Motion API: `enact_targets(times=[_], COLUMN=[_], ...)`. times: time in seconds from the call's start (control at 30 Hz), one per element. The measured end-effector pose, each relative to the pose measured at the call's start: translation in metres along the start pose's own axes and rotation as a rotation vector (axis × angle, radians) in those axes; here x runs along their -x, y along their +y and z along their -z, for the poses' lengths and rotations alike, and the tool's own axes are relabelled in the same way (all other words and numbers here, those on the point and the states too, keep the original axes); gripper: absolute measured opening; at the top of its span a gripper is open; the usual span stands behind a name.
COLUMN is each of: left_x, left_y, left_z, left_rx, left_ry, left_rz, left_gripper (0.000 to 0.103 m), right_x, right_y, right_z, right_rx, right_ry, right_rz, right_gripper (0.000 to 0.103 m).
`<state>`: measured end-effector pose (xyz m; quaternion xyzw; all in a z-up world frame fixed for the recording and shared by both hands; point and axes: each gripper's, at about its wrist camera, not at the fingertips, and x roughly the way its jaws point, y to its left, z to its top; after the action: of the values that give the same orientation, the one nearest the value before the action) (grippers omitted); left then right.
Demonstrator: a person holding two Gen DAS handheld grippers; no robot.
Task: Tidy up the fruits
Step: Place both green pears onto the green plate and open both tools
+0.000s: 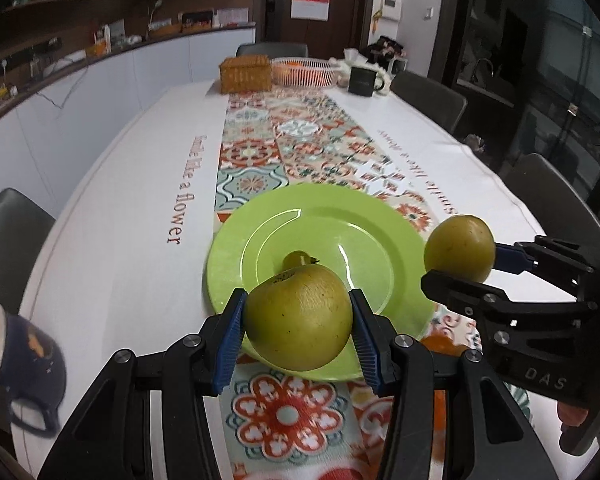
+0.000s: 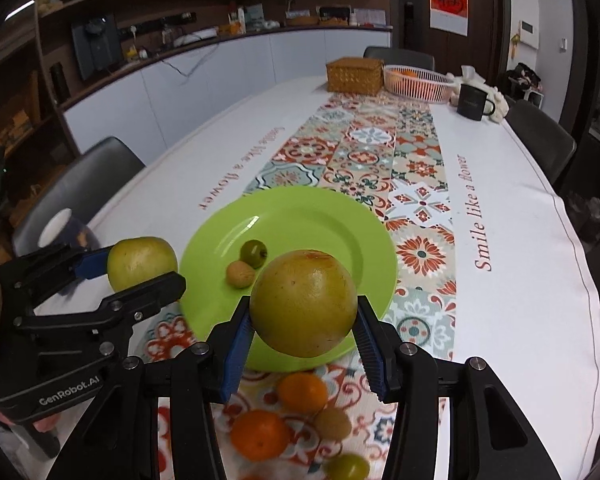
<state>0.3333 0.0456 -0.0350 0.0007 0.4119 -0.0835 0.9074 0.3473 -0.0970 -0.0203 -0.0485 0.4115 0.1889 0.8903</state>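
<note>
Left claw (image 1: 298, 322) clenched on a large yellow-green round apple (image 1: 298, 318), held above the 6 o'clock rim of the lime-green round plastic plate (image 1: 332, 216). Right claw (image 2: 304, 334) grasping a second yellow-green apple (image 2: 304, 302), also over the plate's near edge. On the plate (image 2: 340, 220): small green fruit (image 2: 253, 252) touching a tan walnut (image 2: 240, 274). On the bench's patterned runner (image 2: 380, 148), at 6 o'clock: two oranges (image 2: 302, 392), blurred.
</note>
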Motion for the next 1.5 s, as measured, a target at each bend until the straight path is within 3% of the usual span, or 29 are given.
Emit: enact_targets(times=[0.37, 0.6, 0.73, 1.0, 1.23, 1.5], left_x=[-0.052, -0.057, -0.041, 0.009, 0.058, 0.110], left_y=[0.013, 0.016, 0.015, -0.001, -0.018, -0.033], left_z=[-0.021, -0.026, -0.025, -0.014, 0.013, 0.041], left_rx=[-0.001, -0.035, -0.043, -0.051, -0.060, -0.076], left_ry=[0.093, 0.119, 0.062, 0.010, -0.068, -0.137], left_rz=[0.009, -0.018, -0.032, -0.060, -0.092, -0.103], left_gripper=[0.050, 0.050, 0.064, 0.071, 0.079, 0.085], right_x=[-0.045, -0.062, -0.053, 0.000, 0.051, 0.095], right_y=[-0.009, -0.018, -0.017, -0.014, -0.009, 0.001], right_z=[-0.017, -0.026, -0.028, -0.024, 0.004, 0.041], right_rx=[-0.032, -0.091, -0.071, -0.043, -0.073, -0.077], right_ry=[0.085, 0.108, 0.072, -0.044, -0.132, -0.193], right_rz=[0.012, 0.005, 0.040, 0.086, 0.090, 0.089], right_gripper=[0.050, 0.050, 0.055, 0.063, 0.071, 0.071])
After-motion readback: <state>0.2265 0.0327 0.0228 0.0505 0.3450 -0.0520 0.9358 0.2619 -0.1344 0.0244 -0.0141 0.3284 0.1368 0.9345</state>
